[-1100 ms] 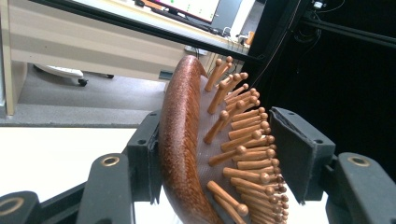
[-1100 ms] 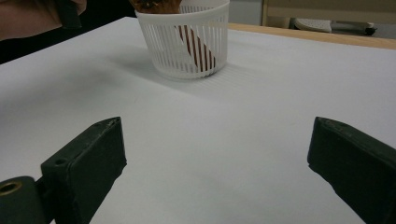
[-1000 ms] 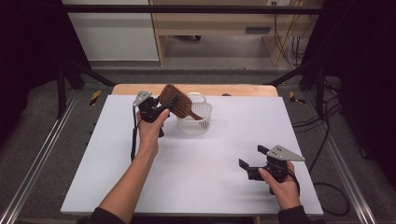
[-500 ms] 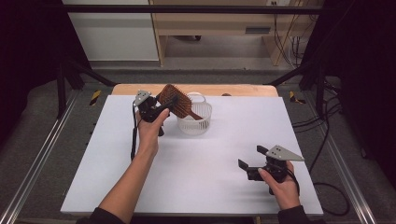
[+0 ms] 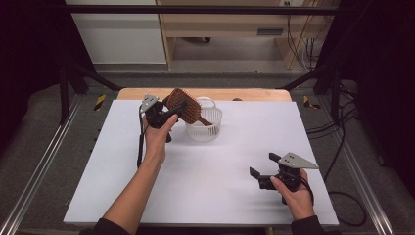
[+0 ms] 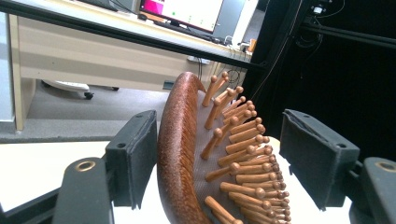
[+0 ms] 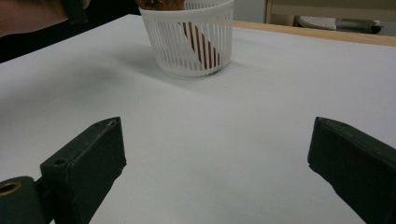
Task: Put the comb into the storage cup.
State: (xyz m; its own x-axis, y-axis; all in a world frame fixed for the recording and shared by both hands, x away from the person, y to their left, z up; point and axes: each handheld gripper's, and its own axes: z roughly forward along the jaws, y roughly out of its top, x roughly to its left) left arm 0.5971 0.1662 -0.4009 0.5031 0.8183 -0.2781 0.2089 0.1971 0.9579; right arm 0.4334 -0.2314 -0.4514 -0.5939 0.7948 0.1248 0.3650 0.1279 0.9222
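High view: my left gripper [image 5: 170, 110] is raised at the far left of the white desk [image 5: 122, 196], its fingers around the head of the wooden hairbrush [image 5: 185, 105]. The brush handle slants down into the white slatted basket [image 5: 204, 128], so the brush stands propped there, head over the rim. My left forearm reaches forward and slightly right, wrist lifted. My right gripper [image 5: 259, 171] rests low near the front right corner, well apart from the basket, fingers spread with nothing in them, hand curled around the body.

Left gripper view: the fingers [image 6: 135, 156] have just been opening. The brush's curved back lies just beside the left pad, perhaps touching it; the right pad stands clear of the bristle pins. I judge the brush released, or nearly so. The risk from here: the heavy head overhangs the light basket, and pulling away while a pad catches on the pins could tip the basket or drag the brush out.

Right gripper view: my fingers [image 7: 84, 163] gape wide above the bare desk, pointing level at the basket, where the handle [image 7: 198, 44] shows through the slats.
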